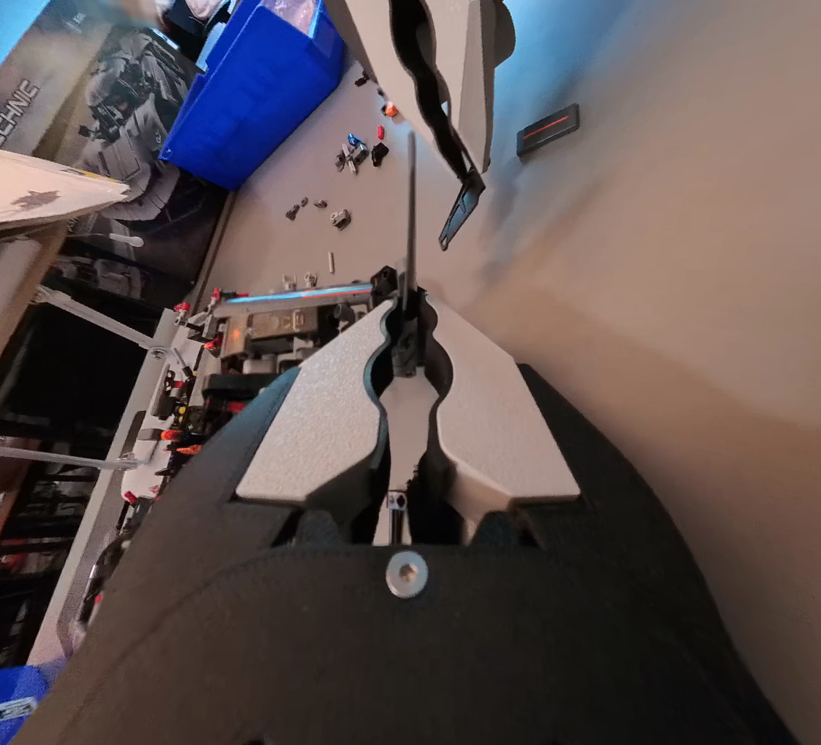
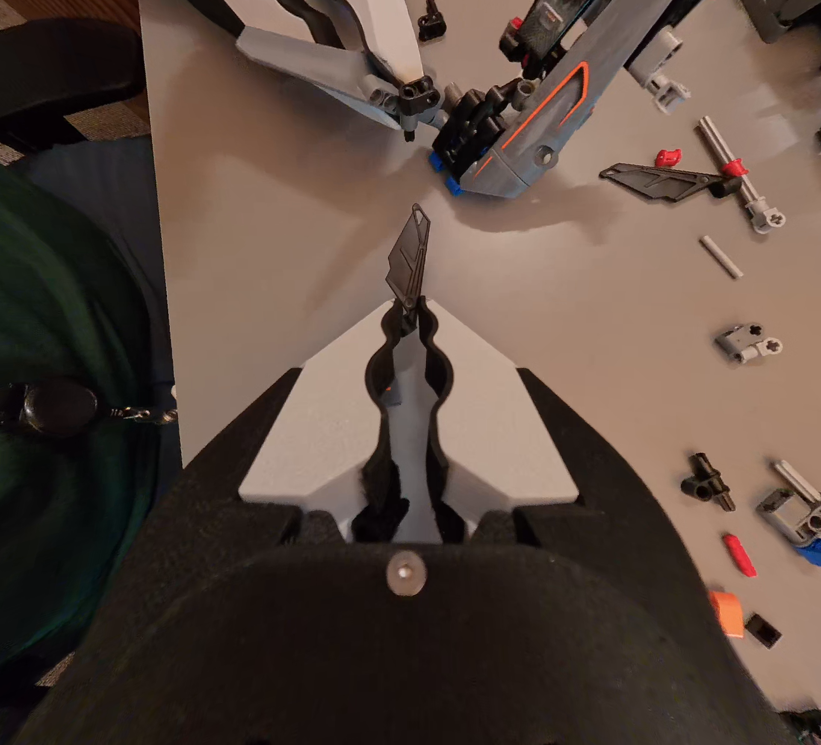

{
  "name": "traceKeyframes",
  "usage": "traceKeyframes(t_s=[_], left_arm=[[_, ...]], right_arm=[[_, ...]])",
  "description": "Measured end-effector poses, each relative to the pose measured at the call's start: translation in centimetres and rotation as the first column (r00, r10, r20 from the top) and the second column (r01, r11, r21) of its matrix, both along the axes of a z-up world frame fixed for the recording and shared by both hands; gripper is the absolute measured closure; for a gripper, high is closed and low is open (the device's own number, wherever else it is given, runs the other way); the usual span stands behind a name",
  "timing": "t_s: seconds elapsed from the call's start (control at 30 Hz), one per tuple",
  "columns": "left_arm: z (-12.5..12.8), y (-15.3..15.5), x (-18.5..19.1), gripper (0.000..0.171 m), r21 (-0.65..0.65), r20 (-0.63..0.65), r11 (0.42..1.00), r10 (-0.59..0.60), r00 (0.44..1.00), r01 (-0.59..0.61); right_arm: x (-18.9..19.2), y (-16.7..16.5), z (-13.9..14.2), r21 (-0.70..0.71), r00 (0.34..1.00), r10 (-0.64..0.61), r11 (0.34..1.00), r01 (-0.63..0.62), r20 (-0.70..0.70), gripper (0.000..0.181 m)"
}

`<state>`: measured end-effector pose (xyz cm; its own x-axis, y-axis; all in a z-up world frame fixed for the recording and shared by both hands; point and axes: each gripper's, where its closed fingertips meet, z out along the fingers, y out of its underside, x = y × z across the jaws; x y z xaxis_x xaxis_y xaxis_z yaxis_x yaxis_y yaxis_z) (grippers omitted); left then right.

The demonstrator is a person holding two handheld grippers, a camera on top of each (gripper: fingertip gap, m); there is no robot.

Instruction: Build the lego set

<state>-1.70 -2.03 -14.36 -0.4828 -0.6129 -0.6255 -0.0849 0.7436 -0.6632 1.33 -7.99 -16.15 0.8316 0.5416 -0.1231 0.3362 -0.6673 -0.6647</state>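
Note:
My left gripper (image 1: 406,302) is shut on a small grey and black connector piece (image 1: 405,350) with a thin dark axle (image 1: 411,208) sticking out past the tips. It also shows in the right wrist view (image 2: 411,104), held right beside the black end of the grey model with orange lines (image 2: 555,111). My right gripper (image 2: 411,306) is shut on a black blade-shaped panel (image 2: 408,257) and holds it above the table, short of the model. In the left wrist view the right gripper (image 1: 471,173) with its panel (image 1: 462,213) hangs beyond the axle. The model (image 1: 284,324) lies to the left.
Loose parts lie on the table at the right: a second black panel on a grey axle (image 2: 657,182), grey connectors (image 2: 746,344), red and orange bits (image 2: 739,555). A blue bin (image 1: 253,84) and the set's box (image 1: 89,111) stand beyond. The table's left edge (image 2: 160,235) is close. The grippers' ends are close to 8 cm from one another.

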Motion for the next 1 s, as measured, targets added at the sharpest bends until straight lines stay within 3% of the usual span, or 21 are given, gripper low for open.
traceKeyframes(t_s=[1.0], left_arm=[[0.0, 2.3, 0.5, 0.158, -0.066, -0.059, 0.996, 0.058, 0.997, -0.061]], right_arm=[[-0.6, 0.7, 0.9, 0.037, 0.995, 0.023, 0.999, -0.019, -0.1, 0.176]])
